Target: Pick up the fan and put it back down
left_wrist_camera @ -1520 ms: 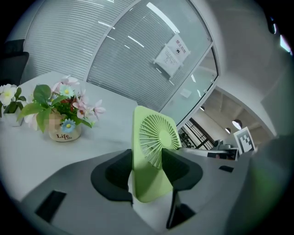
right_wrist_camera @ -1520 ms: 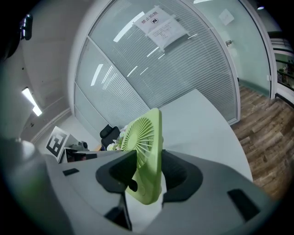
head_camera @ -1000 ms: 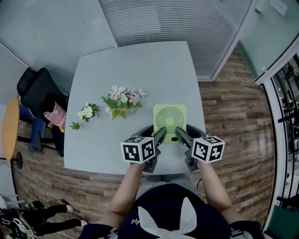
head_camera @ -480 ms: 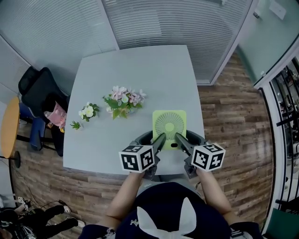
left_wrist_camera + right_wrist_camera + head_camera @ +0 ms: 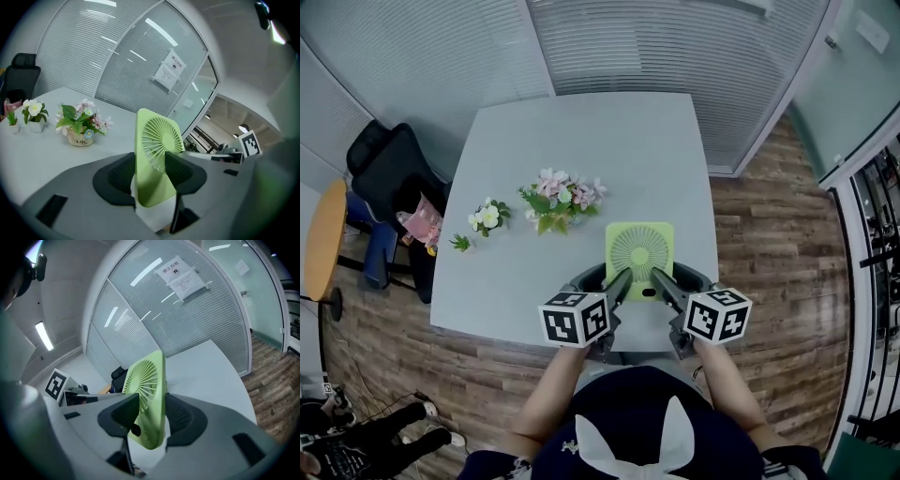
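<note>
The left gripper (image 5: 602,278) and the right gripper (image 5: 677,278) each had their jaws clamped on a side edge of the square light-green plastic fan (image 5: 639,251). The fan was tilted face-up over the pale grey table (image 5: 600,141), close to its near and right edges. The pot of pink flowers (image 5: 561,199) stood well apart to the left, and the small white-flowered pot (image 5: 487,217) farther left still.
</note>
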